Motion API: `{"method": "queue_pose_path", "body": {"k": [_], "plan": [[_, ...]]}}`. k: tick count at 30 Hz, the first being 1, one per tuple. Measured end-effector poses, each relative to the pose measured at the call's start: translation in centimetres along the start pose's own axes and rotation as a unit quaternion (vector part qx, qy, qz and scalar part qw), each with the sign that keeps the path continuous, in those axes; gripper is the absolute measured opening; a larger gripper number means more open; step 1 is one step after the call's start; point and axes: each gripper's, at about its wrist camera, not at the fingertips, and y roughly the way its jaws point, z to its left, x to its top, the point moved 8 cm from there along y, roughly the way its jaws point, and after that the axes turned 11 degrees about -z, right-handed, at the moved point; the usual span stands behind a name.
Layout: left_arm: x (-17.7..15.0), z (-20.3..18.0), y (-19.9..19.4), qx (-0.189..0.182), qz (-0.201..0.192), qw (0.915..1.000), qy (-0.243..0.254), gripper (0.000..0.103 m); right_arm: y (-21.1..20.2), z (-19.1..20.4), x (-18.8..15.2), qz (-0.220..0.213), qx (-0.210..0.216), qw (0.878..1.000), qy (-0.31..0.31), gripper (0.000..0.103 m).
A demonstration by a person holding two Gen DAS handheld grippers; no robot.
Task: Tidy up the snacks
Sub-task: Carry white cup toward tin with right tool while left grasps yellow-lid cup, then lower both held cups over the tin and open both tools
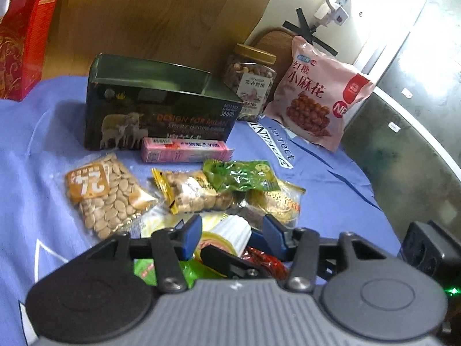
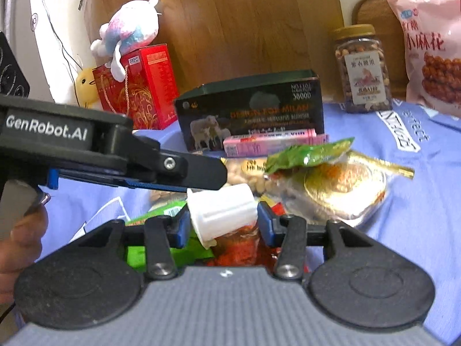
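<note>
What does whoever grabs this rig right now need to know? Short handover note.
Left gripper: open, empty, over the pile.
Right gripper: shut on the white ribbed cup, held just above the loose packets.
Things: dark open box behind the pile, with nothing visible inside. Pink bar at its front. Seed packet, green packet and others lie loose on the blue cloth. Nut jar and pink bag stand at the back.
Done: nothing visibly sorted.
Left: place the cup, probably in the box, then the packets.
</note>
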Motion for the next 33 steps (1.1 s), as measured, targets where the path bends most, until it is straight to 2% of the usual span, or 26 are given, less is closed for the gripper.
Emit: {"method": "queue_pose_path", "body": {"k": [5, 8, 13, 15, 24, 27, 29, 33], "plan": [[-1.5, 0.1, 1.0, 0.02, 0.021, 0.9996, -0.001, 0.05, -0.7, -1.0, -0.5, -0.008, 0.017, 0.999, 0.043, 0.05], [-1.8, 0.4, 1.4, 0.025, 0.016, 0.9995, -0.007, 0.05, -0.7, -1.5, -0.5, -0.007, 0.022, 0.997, 0.07, 0.05], [-2.4, 0.9, 1.7, 0.052, 0.012, 0.9985, -0.014, 0.049, -0.5, -0.6, -0.8, -0.009, 0.016, 1.0, 0.024, 0.051], [-2.5, 0.8, 1.7, 0.056, 0.009, 0.9983, -0.012, 0.048, -0.2, -0.8, -0.9, -0.002, 0.022, 0.999, 0.025, 0.051], [-2.3, 0.8, 1.5, 0.05, 0.004, 0.9987, -0.01, 0.048, -0.2, -0.6, -0.9, -0.004, 0.02, 1.0, 0.022, 0.05], [-1.7, 0.2, 0.6, 0.033, -0.007, 0.9994, -0.01, 0.046, -0.6, -0.6, -0.7, -0.016, 0.022, 0.999, 0.022, 0.049], [-0.9, -0.5, -0.1, 0.023, -0.016, 0.9996, -0.002, 0.047, -1.5, -0.5, -0.3, -0.042, 0.023, 0.999, 0.017, 0.049], [3.2, -1.5, -0.5, 0.021, -0.057, 0.9979, 0.021, 0.048, -2.0, 0.0, 2.4, -0.077, 0.03, 0.997, 0.004, 0.049]]}}
